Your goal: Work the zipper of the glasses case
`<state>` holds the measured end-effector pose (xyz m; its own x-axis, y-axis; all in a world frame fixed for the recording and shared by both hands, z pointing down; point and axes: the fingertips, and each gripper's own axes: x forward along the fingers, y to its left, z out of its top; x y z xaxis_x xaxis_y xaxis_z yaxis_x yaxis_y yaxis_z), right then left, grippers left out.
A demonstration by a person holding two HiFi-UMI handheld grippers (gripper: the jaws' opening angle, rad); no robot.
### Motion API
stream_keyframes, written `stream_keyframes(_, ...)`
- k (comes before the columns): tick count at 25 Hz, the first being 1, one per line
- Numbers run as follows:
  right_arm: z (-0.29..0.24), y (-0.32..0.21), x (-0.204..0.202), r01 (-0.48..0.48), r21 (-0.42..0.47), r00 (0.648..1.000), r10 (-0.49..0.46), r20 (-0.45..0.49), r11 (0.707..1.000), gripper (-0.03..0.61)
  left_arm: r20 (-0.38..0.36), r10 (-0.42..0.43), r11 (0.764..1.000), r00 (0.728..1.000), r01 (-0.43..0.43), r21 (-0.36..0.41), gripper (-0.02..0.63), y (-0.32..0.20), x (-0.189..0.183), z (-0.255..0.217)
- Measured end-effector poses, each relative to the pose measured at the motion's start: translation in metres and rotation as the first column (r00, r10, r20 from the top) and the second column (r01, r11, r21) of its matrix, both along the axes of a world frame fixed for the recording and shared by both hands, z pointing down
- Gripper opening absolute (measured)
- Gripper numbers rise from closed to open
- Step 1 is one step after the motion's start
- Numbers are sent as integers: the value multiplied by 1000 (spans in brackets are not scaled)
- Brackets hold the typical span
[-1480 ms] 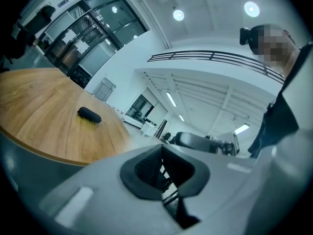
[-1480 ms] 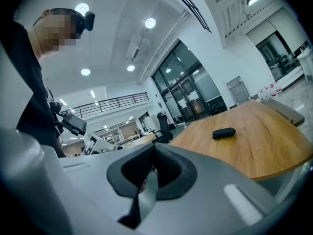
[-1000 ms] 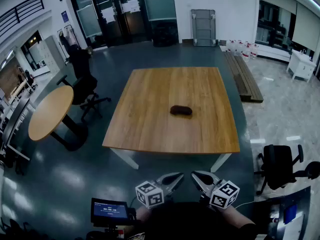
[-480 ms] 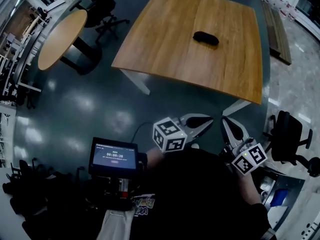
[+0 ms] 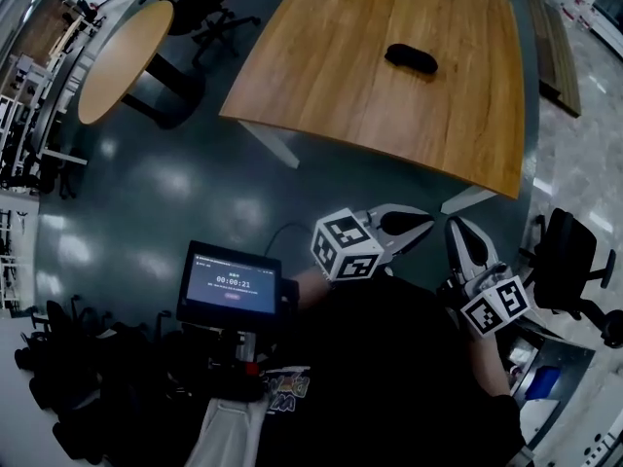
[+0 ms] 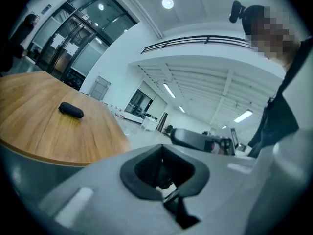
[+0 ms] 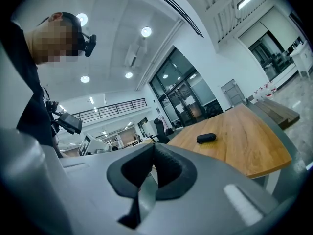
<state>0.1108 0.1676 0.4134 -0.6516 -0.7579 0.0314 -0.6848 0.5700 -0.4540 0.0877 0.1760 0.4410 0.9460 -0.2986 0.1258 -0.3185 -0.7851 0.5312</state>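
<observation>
Left gripper (image 5: 421,224): clenched, its dark pads pressed together with nothing between them. It is held close in front of the person's dark-clad torso (image 5: 389,377), over the floor and short of the bench's near edge, and it points roughly level towards the bench.

Right gripper (image 5: 459,232): also clenched and empty, jaws closed on each other. It sits just beside the left gripper, with its marker cube (image 5: 494,305) near the person's body.

Glasses case (image 5: 410,58): a dark, oblong case that lies flat and alone on the bench top, past its middle as seen from the person. It is well apart from both grippers, and neither touches it. Its zipper is too small to make out in any view.

Bench (image 5: 370,115): a wide top of light wood on white legs. Its surface is bare apart from the case.

Floor (image 5: 195,193): dark and glossy, with reflected ceiling lights.

Screen (image 5: 229,287): a small display at the person's left side that shows a timer. Its digits are too fine to read with certainty.

Round table (image 5: 122,61): a wooden table that stands to the left of the bench and clear of it, with a dark office chair (image 5: 209,13) beside it.

Second office chair (image 5: 565,275): a black chair that stands to the right of the right gripper, at the edge of the dark floor.
</observation>
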Motion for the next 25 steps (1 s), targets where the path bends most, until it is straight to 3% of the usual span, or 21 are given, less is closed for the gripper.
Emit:
stream_keyframes(10,10,2,-5,21,-12,999,-21,24,1000,5,-12,-113,993,993,113,-38,-2,-5,-24,11)
stream_keyframes(25,5,31,-42,105,30,994,-105,10,994,5,-13,-125,992,992,125,-19,-2,22,-46,11)
